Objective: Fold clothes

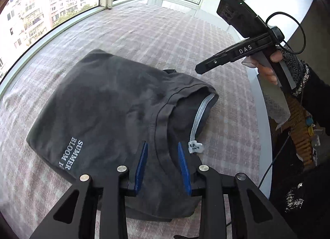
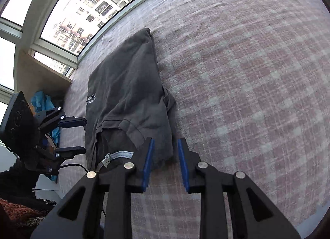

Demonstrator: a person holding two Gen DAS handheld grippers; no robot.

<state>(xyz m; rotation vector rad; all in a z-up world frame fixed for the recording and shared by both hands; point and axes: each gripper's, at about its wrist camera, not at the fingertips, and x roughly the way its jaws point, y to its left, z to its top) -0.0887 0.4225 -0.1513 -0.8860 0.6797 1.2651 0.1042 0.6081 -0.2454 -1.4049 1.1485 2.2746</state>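
Both my jaws are hanging parted and empty—left gripper above the folded grey T-shirt lying on the checked bedspread, right gripper beside its collar—I'm judging the fold finished, tidying next.

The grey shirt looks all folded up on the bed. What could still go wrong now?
1. The left tool hangs open right over the shirt near its collar; a blue pad could snag that loose flap and undo the fold.
2. The sleeve edge sticks out beside the open right tool, so the bundle might stay untidy.
3. The shirt's far corner lies near the edge of the bed, by the window; a nudge might push it off.
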